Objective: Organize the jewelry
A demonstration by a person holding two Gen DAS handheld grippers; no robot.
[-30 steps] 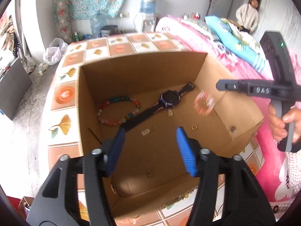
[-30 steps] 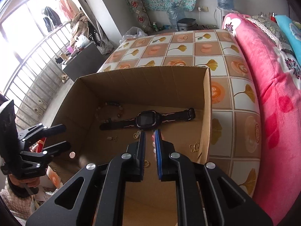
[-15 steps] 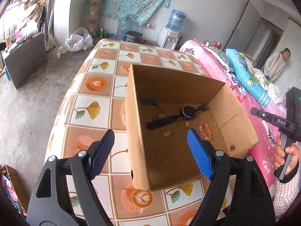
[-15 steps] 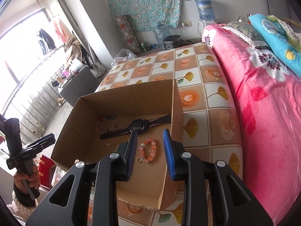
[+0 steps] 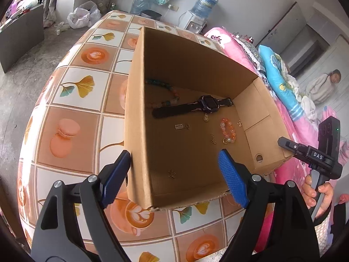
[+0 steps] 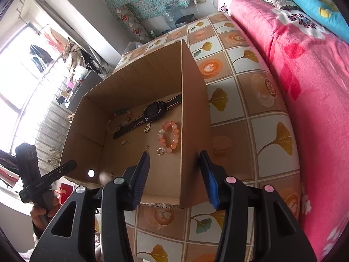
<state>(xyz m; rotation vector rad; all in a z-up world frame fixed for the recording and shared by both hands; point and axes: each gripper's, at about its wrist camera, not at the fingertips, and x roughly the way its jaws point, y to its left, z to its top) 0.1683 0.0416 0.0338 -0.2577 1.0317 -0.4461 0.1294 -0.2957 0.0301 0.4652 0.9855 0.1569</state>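
Note:
An open cardboard box [image 5: 137, 118] [image 6: 194, 113] stands on the tiled table. Inside lie a black watch [image 5: 196, 107] [image 6: 150, 114], an orange bead bracelet [image 5: 228, 130] [image 6: 169, 136], a multicoloured bead bracelet [image 5: 165, 93] [image 6: 118, 120] and several small gold charms [image 5: 180, 127]. My left gripper [image 5: 174, 179] is open and empty, its jaws either side of the box's left wall. My right gripper [image 6: 175, 179] is open and empty, its jaws either side of the box's right wall. Each gripper shows in the other's view, the right [image 5: 305, 150] and the left [image 6: 48, 179].
The table [image 5: 76, 87] has a cloth of orange and white tiles. A pink blanket on a bed [image 6: 305, 65] lies along the right. A person [image 5: 322, 85] sits at the far right. A water dispenser [image 5: 196, 17] and bags stand at the back.
My right gripper has opened, leaving the orange bead bracelet lying on the box floor. Both grippers have drawn back out of the box towards its near corners.

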